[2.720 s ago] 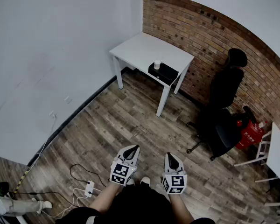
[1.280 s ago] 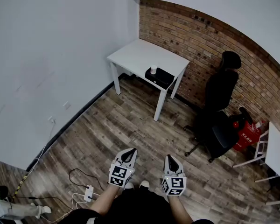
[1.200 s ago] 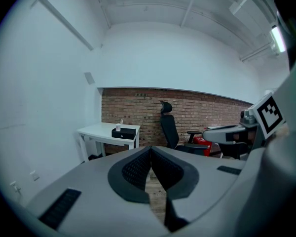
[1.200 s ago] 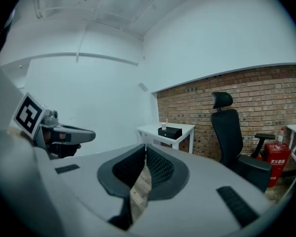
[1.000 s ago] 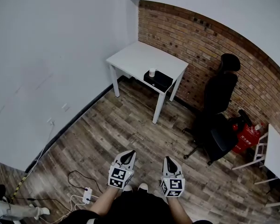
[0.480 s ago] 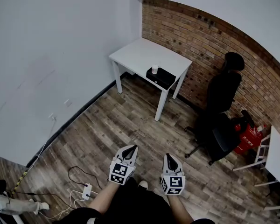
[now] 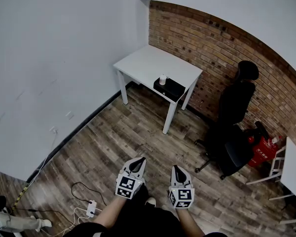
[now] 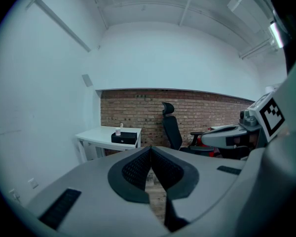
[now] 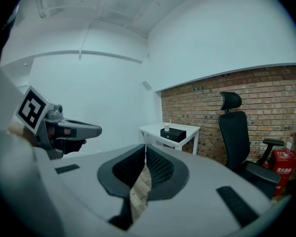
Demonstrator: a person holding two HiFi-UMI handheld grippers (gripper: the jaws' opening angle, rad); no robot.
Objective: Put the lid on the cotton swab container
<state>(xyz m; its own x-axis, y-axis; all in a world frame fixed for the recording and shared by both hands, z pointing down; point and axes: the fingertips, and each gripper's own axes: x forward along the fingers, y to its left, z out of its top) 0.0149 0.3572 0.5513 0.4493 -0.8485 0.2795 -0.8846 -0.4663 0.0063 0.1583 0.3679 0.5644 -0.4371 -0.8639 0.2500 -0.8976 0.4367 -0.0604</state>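
The person stands on the brown wood-plank floor (image 7: 113, 137), well apart from the white rectangular desk (image 7: 148, 60) in the upper middle of the head view, which is set into the corner by the red brick wall (image 7: 212, 38); by this the task looks not yet begun, and the step in hand is the approach. The small white cylindrical cotton swab container (image 7: 163, 79) stands upright near the desk's lower right corner in the frame, just beside a flat black box (image 7: 170, 89); it is too small to tell whether a lid is on it, or where the lid lies.

The left hand-held gripper (image 7: 139, 160) and the right hand-held gripper (image 7: 176, 168) hang side by side at the bottom middle, both pointing toward the desk; each has its jaws closed together on nothing, the dark ribbed pads meeting at the tip in each gripper view; that suits carrying them close to the body while nothing is in reach.

A black high-backed office chair (image 7: 234, 107) stands right of the desk, with a red object (image 7: 263, 149) at the right edge; a white power strip with cables (image 7: 91, 209) lies at lower left, off the straight line to the desk; the next move calls for getting near the desk, then opening the jaws.
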